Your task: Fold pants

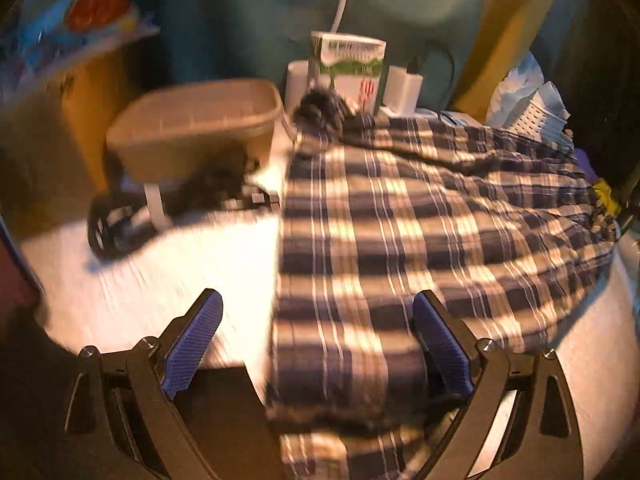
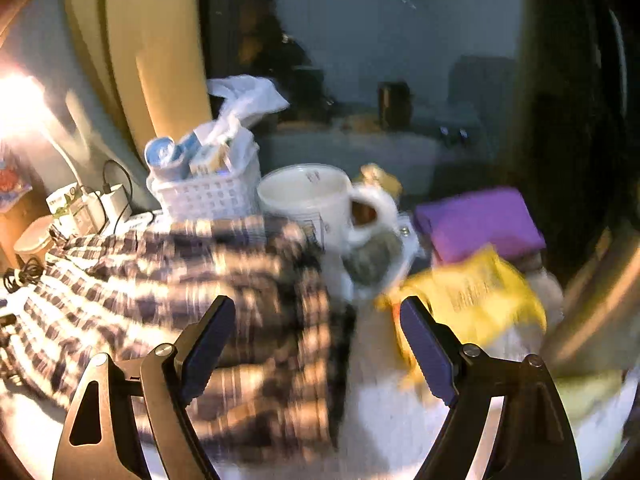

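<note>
The plaid pants (image 1: 400, 216) lay spread over the white table (image 1: 160, 280), reaching from its near edge toward the clutter at the far side. The left gripper (image 1: 316, 312) stood with its jaws wide apart above the near end of the cloth — nothing pinched between its blue pads (image 1: 192, 344). The right gripper (image 2: 316, 320) was likewise spread wide and gripped nothing, the pants' right edge beneath it. Beyond sat a white mug (image 2: 316, 196), a white basket (image 2: 208, 196) and a tan bin (image 1: 196, 128).
</note>
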{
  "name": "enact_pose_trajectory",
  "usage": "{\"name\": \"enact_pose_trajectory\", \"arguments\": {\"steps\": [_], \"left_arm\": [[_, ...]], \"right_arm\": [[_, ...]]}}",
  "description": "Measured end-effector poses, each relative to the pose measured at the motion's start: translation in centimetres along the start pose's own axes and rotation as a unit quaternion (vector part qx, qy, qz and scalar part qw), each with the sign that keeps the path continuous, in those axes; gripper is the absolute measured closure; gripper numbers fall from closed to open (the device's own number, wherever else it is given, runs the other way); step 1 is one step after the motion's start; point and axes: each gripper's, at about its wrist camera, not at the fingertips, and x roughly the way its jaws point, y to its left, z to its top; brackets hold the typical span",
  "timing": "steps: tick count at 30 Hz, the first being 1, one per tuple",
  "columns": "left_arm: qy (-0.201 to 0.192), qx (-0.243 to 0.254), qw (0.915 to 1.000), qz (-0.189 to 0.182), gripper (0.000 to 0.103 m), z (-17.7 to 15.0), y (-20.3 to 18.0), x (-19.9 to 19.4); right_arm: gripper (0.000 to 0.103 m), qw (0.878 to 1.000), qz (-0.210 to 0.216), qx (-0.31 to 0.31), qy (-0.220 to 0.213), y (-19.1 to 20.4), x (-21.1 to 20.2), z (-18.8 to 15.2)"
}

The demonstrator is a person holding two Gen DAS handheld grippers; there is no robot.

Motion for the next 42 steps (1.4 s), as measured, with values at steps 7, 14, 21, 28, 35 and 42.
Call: {"name": "enact_pose_trajectory", "arguments": {"steps": [7, 14, 21, 28, 35, 42], "left_arm": [[0.015, -0.001, 0.9994, -0.031, 0.074, -0.5, -0.2, 0.8], [0.006, 0.021, 0.9996, -0.019, 0.094, -1.0, -0.6, -1.1], [-0.028, -0.004, 0.9987, 0.043, 0.093, -1.7, 0.9, -4.4], [-0.016, 0.019, 0.9990, -0.037, 0.054, -3.5, -2.7, -6.8], [0.042, 0.036, 0.9947, -0.086, 0.043, -5.2, -7.2, -2.8], [0.052, 0.046, 0.9936, -0.089, 0.043, -4.3, -8.6, -1.1]], "right_arm": [[0.017, 0.997, 0.040, 0.050, 0.054, -0.5, -0.8, -4.4], [0.050, 0.992, 0.075, 0.063, 0.078, 0.9, 1.4, -5.5], [0.076, 0.995, 0.066, 0.030, 0.070, 1.4, -0.2, -5.3], [0.076, 0.997, 0.055, 0.023, 0.048, 1.1, -3.2, -4.9], [0.075, 0.997, 0.049, 0.024, 0.050, 0.5, -4.5, -5.6], [0.075, 0.997, 0.046, 0.020, 0.052, -0.4, -5.1, -6.7]]}}
